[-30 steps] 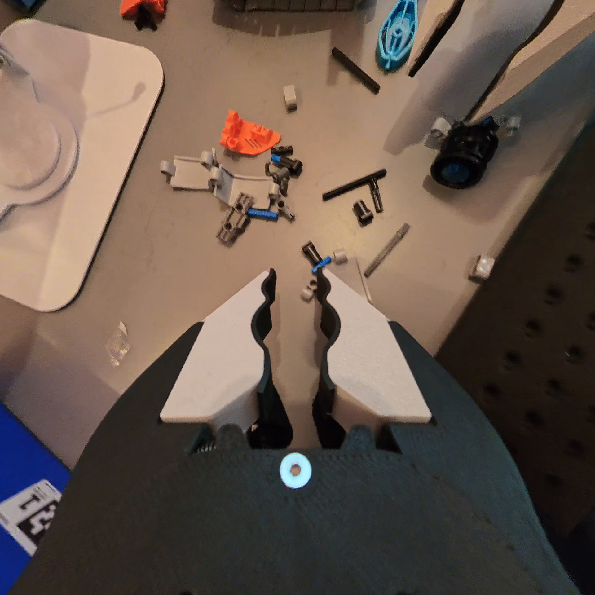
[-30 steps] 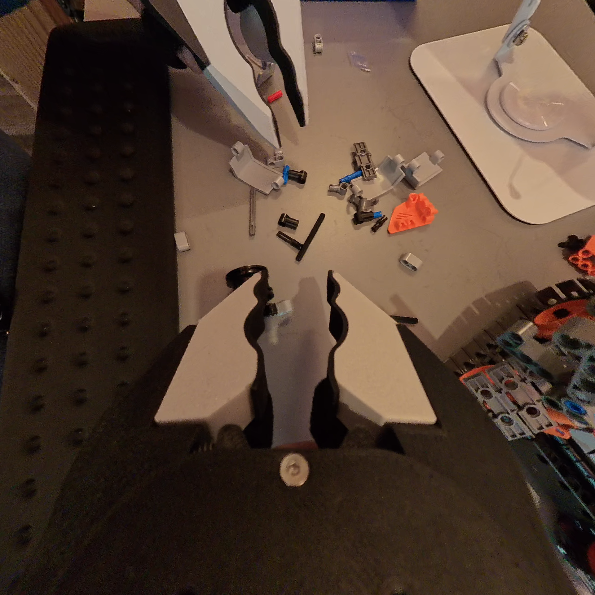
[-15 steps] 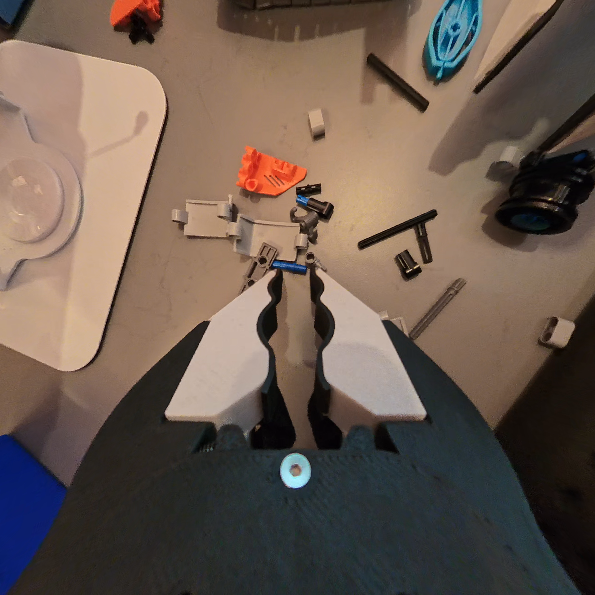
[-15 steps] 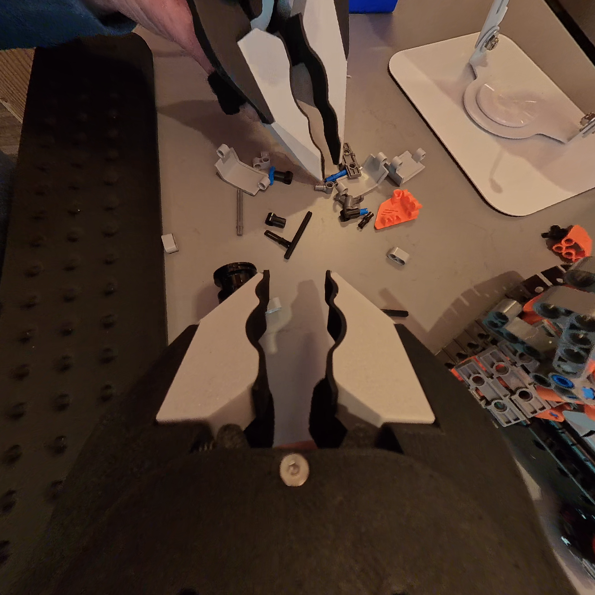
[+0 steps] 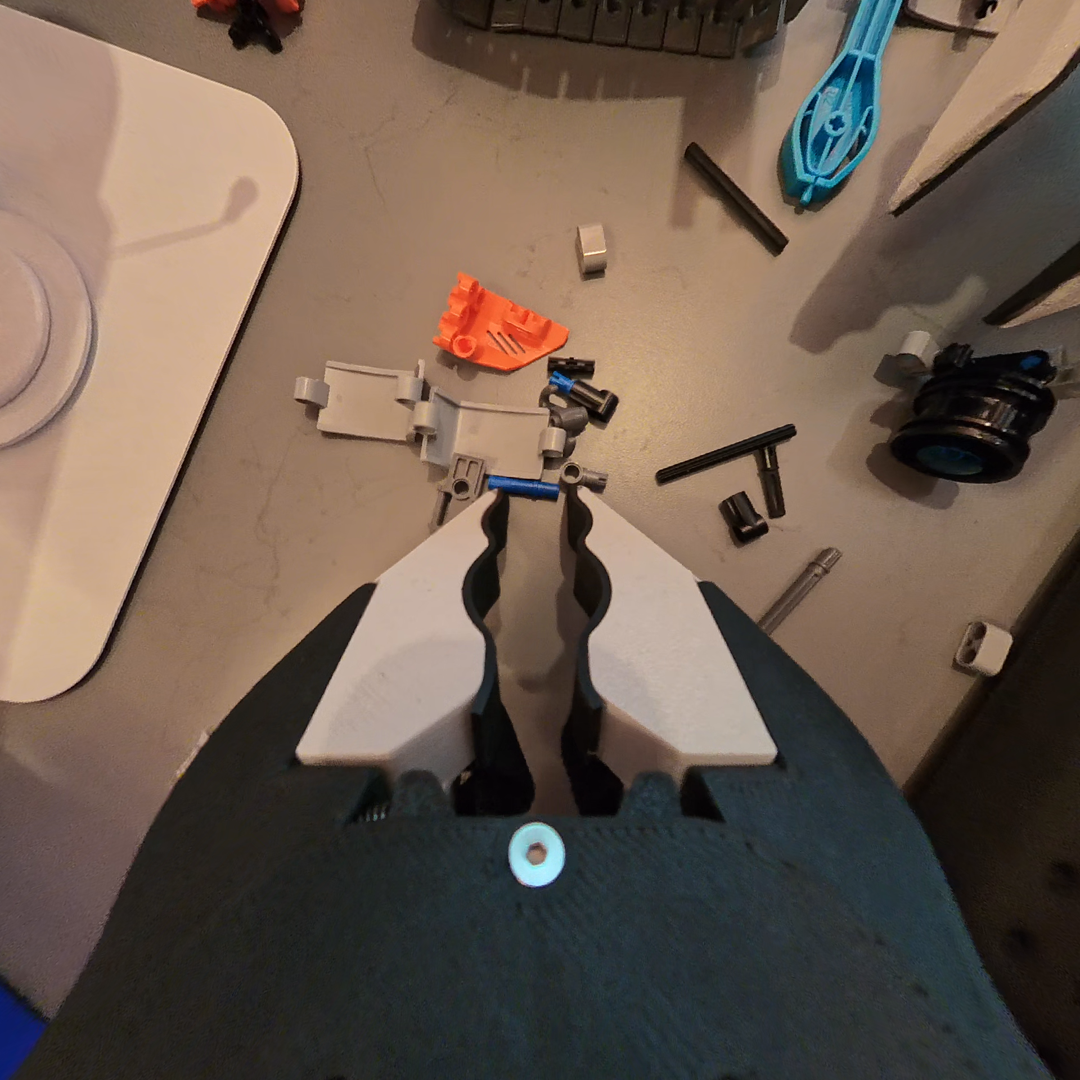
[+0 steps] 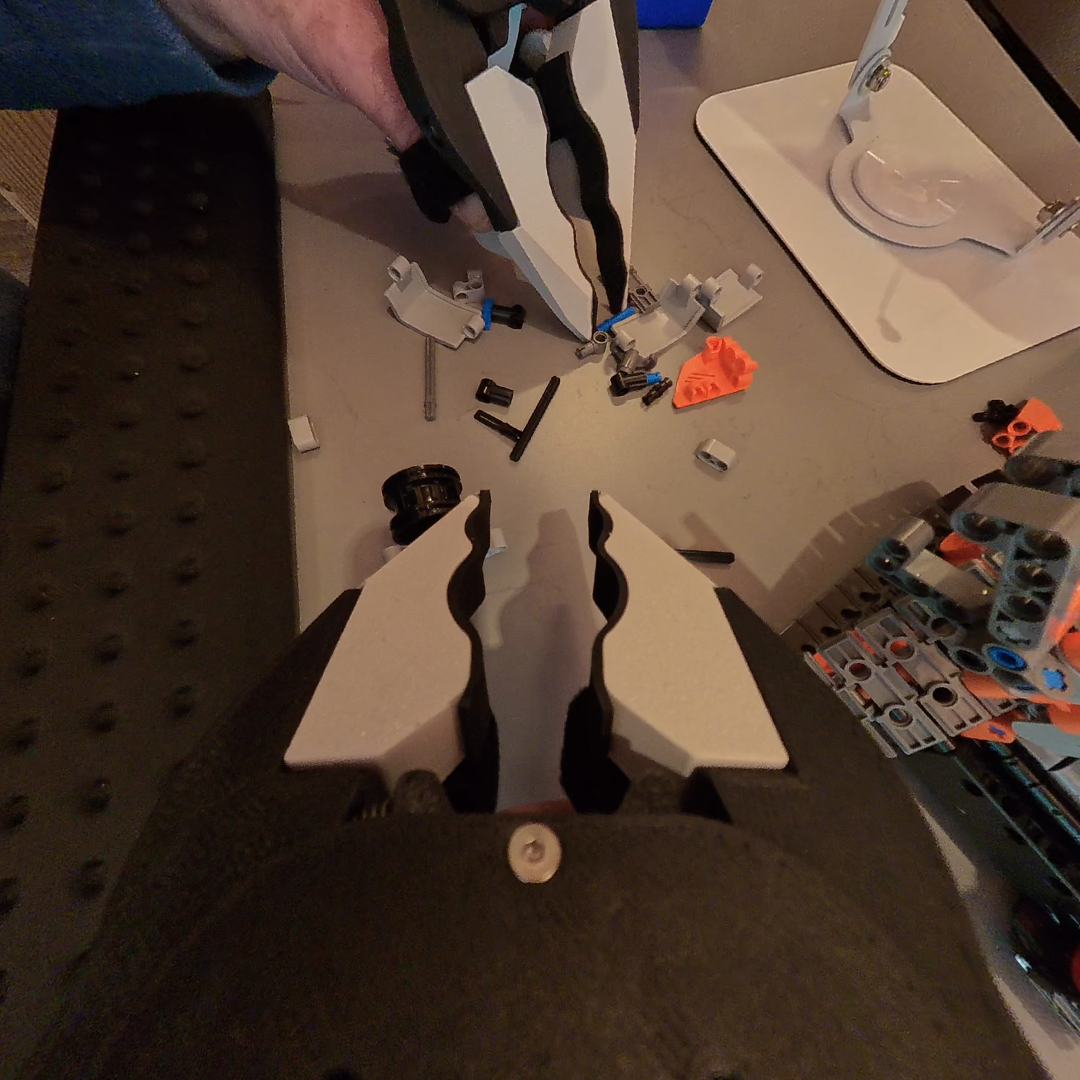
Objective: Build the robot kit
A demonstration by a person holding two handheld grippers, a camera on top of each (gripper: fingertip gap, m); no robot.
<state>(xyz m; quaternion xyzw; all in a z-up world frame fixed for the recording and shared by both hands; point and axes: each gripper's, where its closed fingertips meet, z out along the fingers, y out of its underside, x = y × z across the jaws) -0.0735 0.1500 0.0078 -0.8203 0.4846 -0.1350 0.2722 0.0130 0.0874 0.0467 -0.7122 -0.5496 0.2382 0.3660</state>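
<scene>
Left wrist view: the left gripper (image 5: 530,497) is parted, tips just at a blue pin (image 5: 522,487) mid-worktop, beside grey panels (image 5: 432,418)

Right wrist view: the right gripper (image 6: 537,502) is parted and empty, near a black wheel (image 6: 422,495) by the worktop's left edge

Black wheel (image 6: 422,497) half hidden behind right claw (image 6: 537,502); brick model (image 6: 964,631) cut by edge.

Table (image 5: 362,584): smooth matt grey. Orange panel (image 5: 500,333), grey panels (image 5: 432,418): smooth plastic. Black wheel (image 5: 970,429): glossy. Left gripper (image 5: 529,497) fingers (image 5: 421,643): grainy matt white, body rough black print. Black mat (image 6: 140,409): matt, studded.
</scene>
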